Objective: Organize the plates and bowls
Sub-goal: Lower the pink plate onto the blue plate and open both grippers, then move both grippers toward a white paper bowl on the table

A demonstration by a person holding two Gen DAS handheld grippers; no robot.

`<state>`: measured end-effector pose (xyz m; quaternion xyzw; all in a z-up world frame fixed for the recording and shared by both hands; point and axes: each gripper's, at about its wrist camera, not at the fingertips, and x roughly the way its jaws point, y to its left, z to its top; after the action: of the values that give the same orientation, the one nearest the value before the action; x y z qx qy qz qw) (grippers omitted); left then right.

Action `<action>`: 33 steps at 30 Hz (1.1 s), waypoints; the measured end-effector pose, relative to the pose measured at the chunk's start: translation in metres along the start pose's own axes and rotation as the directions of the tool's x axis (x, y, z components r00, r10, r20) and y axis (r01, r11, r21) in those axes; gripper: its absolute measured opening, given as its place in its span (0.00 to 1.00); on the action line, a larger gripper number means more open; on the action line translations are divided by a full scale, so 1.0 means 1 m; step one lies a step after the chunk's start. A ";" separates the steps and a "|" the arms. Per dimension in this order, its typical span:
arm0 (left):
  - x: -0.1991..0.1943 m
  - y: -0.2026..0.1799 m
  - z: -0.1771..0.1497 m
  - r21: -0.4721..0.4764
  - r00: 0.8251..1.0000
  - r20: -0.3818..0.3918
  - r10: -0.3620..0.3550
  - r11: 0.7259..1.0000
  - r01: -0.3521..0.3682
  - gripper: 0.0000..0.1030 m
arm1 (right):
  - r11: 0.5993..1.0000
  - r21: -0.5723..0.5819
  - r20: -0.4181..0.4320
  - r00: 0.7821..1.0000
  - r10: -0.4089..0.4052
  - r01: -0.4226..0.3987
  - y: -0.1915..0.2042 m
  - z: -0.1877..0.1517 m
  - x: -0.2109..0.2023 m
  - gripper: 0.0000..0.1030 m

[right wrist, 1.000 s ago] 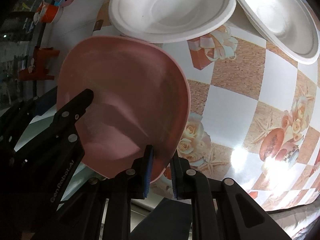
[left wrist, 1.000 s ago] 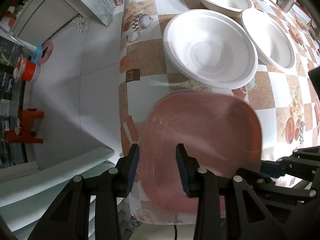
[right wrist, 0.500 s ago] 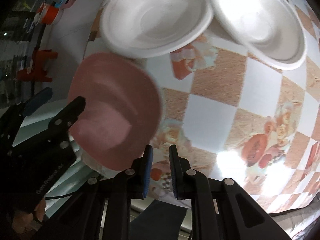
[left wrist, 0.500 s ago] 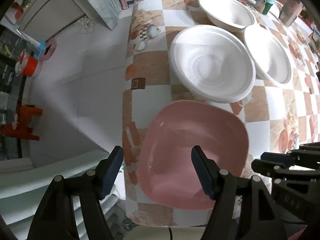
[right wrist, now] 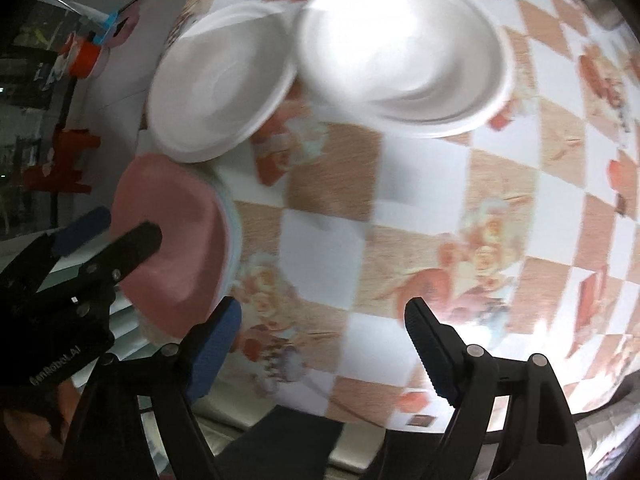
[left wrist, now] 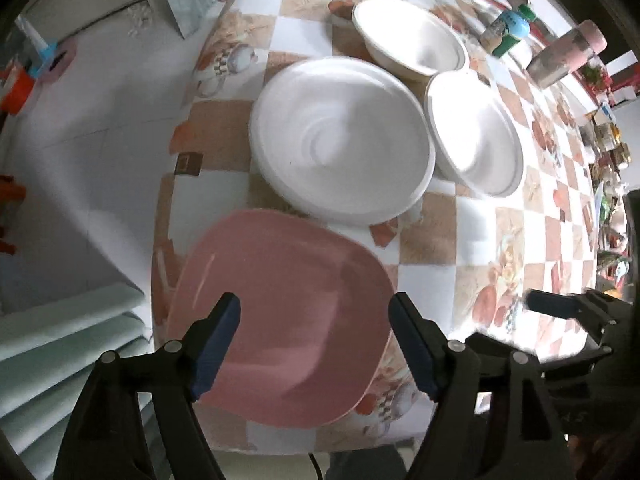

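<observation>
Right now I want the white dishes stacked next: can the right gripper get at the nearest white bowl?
Probably yes. The right gripper stands open with nothing between its fingers, and only bare checked tablecloth lies between it and the white bowl. The pink plate sits off to the side.

Right view motion-blurred, glare on tablecloth [right wrist: 520,328]; fisheye bending, dark vignette at edges.

You have a table under a checked orange-and-white patterned oilcloth [left wrist: 436,236]. A square pink plastic plate [left wrist: 280,312] lies at its near corner. Behind it sit a wide white shallow bowl [left wrist: 340,140] and two more white bowls [left wrist: 474,136], [left wrist: 412,38], close together.
</observation>
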<state>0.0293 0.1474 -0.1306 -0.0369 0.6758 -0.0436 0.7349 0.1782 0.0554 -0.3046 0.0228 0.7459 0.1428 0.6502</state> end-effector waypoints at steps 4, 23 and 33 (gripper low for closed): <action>-0.007 -0.010 0.000 0.003 0.999 0.048 -0.025 1.000 0.025 1.00 | 0.997 -0.022 0.031 0.997 -0.070 0.071 -0.008 -0.007 -0.011 1.00; -0.017 -0.081 0.049 -0.025 0.997 -0.028 0.067 0.997 -0.067 1.00 | 0.997 0.055 0.055 0.997 -0.058 0.055 -0.111 0.031 -0.063 1.00; 0.008 -0.101 0.098 -0.092 0.950 -0.019 0.311 0.946 -0.312 1.00 | 0.996 0.048 0.084 0.993 -0.080 0.076 -0.150 0.088 -0.070 1.00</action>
<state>0.1259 0.0454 -0.1184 0.0359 0.6761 0.1047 0.7285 0.2980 -0.0872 -0.2836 0.0144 0.7208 0.0994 0.6858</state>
